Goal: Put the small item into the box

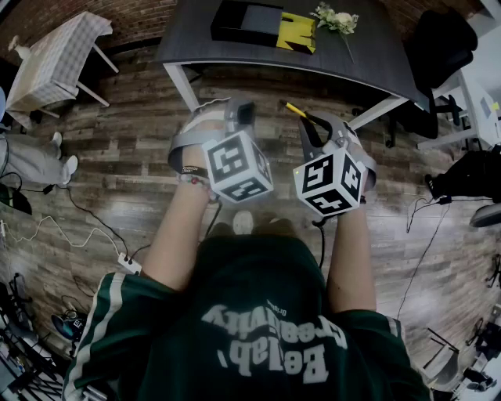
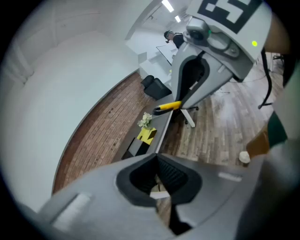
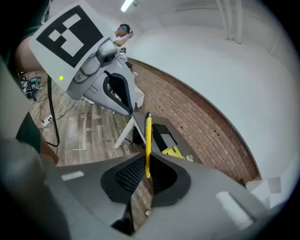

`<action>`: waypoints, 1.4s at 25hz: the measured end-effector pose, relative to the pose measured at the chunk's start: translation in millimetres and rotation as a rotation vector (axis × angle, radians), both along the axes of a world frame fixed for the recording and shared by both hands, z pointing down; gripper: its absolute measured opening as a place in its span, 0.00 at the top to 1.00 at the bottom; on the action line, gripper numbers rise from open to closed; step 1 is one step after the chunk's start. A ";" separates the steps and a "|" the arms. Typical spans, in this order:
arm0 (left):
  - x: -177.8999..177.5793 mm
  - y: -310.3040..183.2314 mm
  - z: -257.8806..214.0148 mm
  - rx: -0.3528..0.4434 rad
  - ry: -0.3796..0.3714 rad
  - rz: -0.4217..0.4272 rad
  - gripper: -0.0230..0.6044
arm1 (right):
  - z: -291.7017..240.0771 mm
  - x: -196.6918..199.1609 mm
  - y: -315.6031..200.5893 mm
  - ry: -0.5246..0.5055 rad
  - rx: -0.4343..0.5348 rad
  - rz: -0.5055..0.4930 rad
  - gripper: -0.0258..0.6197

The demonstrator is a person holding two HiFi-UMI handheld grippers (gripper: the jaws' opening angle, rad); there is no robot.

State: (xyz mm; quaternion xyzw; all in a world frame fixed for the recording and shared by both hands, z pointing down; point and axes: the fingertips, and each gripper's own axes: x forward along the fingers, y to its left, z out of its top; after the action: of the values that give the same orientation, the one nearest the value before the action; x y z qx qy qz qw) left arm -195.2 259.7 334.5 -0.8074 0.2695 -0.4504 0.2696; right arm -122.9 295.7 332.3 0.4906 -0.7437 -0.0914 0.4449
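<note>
Above floor, short of table (image 1: 376,55): right gripper (image 3: 146,174) clamps yellow pen (image 3: 148,140) by its end; left gripper (image 2: 161,185) closed, seemingly empty. Box (image 1: 246,22) well ahead; end-grip may let pen pivot, slip.

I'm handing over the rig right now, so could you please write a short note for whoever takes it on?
Right tongs: shut on the yellow pen.
Left tongs: shut, empty.
Black box: on the dark table, ahead of both tongs.
Done: pen is in the grip.
Left: carry it to the box and drop it in.
</note>
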 end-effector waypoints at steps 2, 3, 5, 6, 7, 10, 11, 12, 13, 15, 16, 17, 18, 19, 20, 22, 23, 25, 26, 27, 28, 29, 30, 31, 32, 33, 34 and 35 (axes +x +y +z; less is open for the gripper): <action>-0.6 2.0 1.5 -0.007 -0.003 -0.001 0.96 | 0.2 -0.9 0.9 -0.001 0.000 -0.002 0.91; -0.6 2.8 1.9 -0.009 -0.003 -0.001 0.96 | 0.2 -1.1 1.3 -0.001 0.000 -0.003 0.91; 0.0 3.5 1.7 -0.011 -0.001 0.000 0.96 | -0.1 -0.9 1.5 -0.002 0.000 -0.003 0.91; 0.4 3.4 1.4 -0.010 -0.001 0.000 0.96 | -0.2 -0.6 1.5 -0.003 0.000 -0.002 0.91; 0.5 3.4 1.5 -0.010 -0.003 0.000 0.96 | -0.1 -0.4 1.6 -0.003 -0.001 -0.002 0.91; -0.9 3.5 2.6 -0.007 -0.008 -0.001 0.96 | 1.0 -1.3 2.4 -0.002 -0.003 -0.002 0.91; -1.7 3.7 3.1 -0.008 -0.009 -0.001 0.96 | 1.2 -2.1 2.8 -0.002 -0.004 -0.003 0.91; -2.4 4.1 3.6 -0.011 -0.010 -0.001 0.96 | 1.1 -3.0 3.2 -0.003 -0.005 -0.003 0.91; -3.0 4.7 3.8 -0.014 -0.010 -0.001 0.96 | 0.7 -3.9 3.6 -0.004 -0.005 -0.004 0.91; -4.0 5.6 3.1 -0.014 -0.009 0.000 0.96 | -0.2 -5.5 4.4 -0.005 -0.003 -0.005 0.91; -4.4 5.7 2.4 -0.010 -0.009 -0.001 0.96 | -0.4 -5.9 4.7 -0.004 -0.003 -0.006 0.91; -4.6 6.1 2.1 -0.009 -0.009 -0.001 0.96 | -0.5 -6.3 5.0 -0.004 -0.002 -0.005 0.91; -4.6 6.9 2.6 -0.011 -0.009 0.000 0.96 | -0.4 -6.4 5.3 -0.005 -0.001 -0.005 0.91; -4.6 7.9 3.6 -0.016 -0.009 0.002 0.96 | -0.4 -6.5 5.5 -0.006 0.000 -0.003 0.91; -4.8 8.7 4.4 -0.020 -0.010 0.004 0.96 | -0.5 -6.6 5.5 -0.008 0.001 -0.001 0.91; -5.9 8.8 3.9 -0.019 -0.012 0.005 0.96 | -0.7 -7.1 5.5 -0.009 0.002 0.001 0.91; -6.6 8.9 3.2 -0.016 -0.012 0.006 0.96 | -0.8 -7.7 5.7 -0.009 0.003 0.000 0.91; -8.1 9.6 2.3 -0.012 -0.012 0.005 0.96 | -0.8 -9.6 6.7 -0.006 0.004 -0.005 0.91; -8.7 10.3 2.1 -0.011 -0.011 0.005 0.96 | -0.6 -10.6 7.4 -0.004 0.004 -0.007 0.91; -9.2 11.0 2.0 -0.009 -0.010 0.005 0.96 | -0.3 -11.5 8.0 -0.003 0.005 -0.008 0.91; -9.7 11.6 1.8 -0.008 -0.010 0.004 0.96 | -0.1 -12.3 8.6 -0.002 0.005 -0.010 0.91; -10.2 12.1 1.6 -0.007 -0.009 0.004 0.96 | -0.1 -13.2 9.0 -0.001 0.005 -0.012 0.91; -10.9 12.6 1.4 -0.006 -0.009 0.004 0.96 | -0.3 -14.2 9.4 0.000 0.005 -0.013 0.91; -11.9 13.1 1.1 -0.006 -0.009 0.003 0.96 | -0.7 -15.4 9.9 0.000 0.006 -0.015 0.91; -13.0 13.8 1.1 -0.006 -0.009 0.003 0.96 | -1.2 -16.7 10.5 0.000 0.006 -0.016 0.91; -14.2 14.6 1.4 -0.007 -0.009 0.003 0.96 | -1.5 -18.0 11.2 0.001 0.007 -0.017 0.91; -15.4 15.5 2.2 -0.009 -0.009 0.003 0.96 | -1.4 -19.3 11.9 0.001 0.007 -0.018 0.91; -16.7 16.2 3.2 -0.010 -0.010 0.003 0.96 | -1.0 -20.6 12.6 0.002 0.008 -0.019 0.91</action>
State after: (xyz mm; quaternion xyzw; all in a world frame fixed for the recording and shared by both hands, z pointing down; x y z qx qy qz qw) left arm -211.9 275.9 337.7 -0.8068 0.2649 -0.4553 0.2676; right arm -143.6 308.3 331.3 0.4850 -0.7475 -0.0991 0.4430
